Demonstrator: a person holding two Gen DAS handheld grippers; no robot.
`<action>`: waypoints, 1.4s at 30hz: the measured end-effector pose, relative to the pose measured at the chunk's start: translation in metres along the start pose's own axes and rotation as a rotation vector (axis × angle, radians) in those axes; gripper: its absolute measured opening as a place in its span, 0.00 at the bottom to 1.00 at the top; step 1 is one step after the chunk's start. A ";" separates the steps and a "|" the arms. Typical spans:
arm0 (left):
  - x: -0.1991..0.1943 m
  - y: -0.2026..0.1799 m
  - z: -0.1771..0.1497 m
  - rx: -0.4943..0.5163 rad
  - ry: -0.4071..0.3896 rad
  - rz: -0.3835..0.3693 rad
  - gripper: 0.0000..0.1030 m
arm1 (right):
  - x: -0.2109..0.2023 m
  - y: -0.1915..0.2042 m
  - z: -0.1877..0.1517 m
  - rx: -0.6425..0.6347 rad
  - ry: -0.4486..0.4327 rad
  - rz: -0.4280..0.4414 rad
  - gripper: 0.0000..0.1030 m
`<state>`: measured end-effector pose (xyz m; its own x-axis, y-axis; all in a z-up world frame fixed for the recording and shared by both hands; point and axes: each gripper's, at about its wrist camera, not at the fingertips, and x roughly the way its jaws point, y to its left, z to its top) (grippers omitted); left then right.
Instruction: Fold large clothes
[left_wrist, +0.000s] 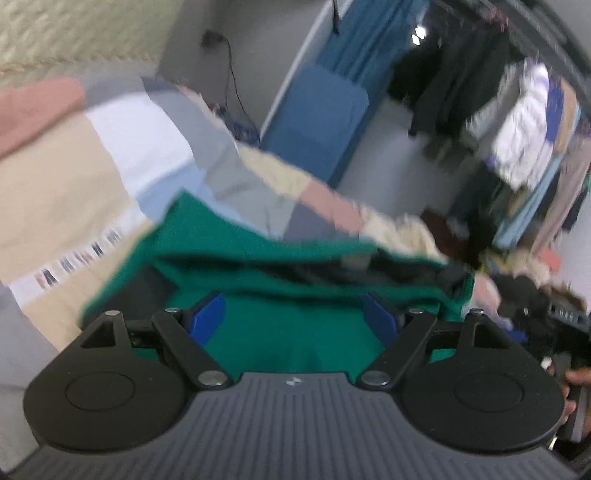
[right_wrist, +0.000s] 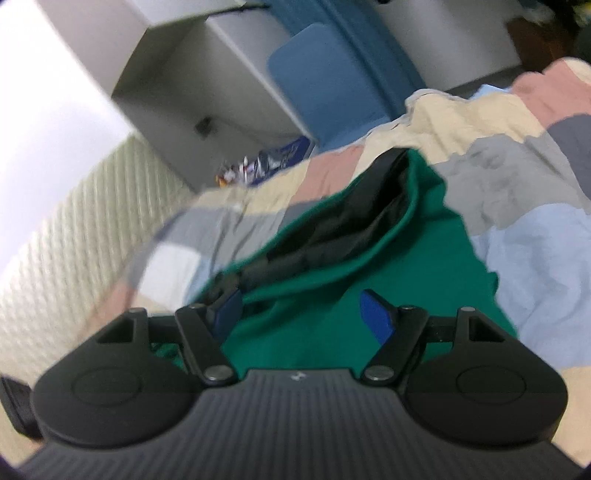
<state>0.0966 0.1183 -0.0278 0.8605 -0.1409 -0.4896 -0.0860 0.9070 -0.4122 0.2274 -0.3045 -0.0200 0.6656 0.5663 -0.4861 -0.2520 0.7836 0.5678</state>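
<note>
I'm seeing both the left gripper (left_wrist: 295, 317) and right gripper (right_wrist: 306, 314) gaping wide, empty, over the blurred green garment (left_wrist: 295, 339), its near edge hiding beneath them.

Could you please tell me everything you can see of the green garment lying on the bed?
The green garment is a solid emerald piece of soft, matte fabric with a black lining showing in an open fold along its far edge. It lies spread, loosely folded, on a patchwork bedspread of beige, pink, grey and pale blue. The left gripper and right gripper are above it, open; neither grips it. Both views are blurred.
</note>
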 end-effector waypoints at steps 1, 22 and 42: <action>0.007 -0.002 -0.004 0.007 0.017 0.005 0.82 | 0.007 0.007 -0.004 -0.028 0.016 -0.012 0.70; 0.077 0.010 -0.024 0.076 -0.021 0.097 0.82 | 0.214 0.074 0.012 -0.322 0.172 -0.221 0.59; 0.061 0.033 -0.014 -0.032 -0.058 0.112 0.82 | 0.180 0.157 -0.014 -0.420 0.180 -0.038 0.58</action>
<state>0.1393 0.1339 -0.0820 0.8722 -0.0154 -0.4890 -0.1982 0.9027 -0.3820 0.2977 -0.0760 -0.0275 0.5563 0.5418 -0.6301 -0.5177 0.8191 0.2472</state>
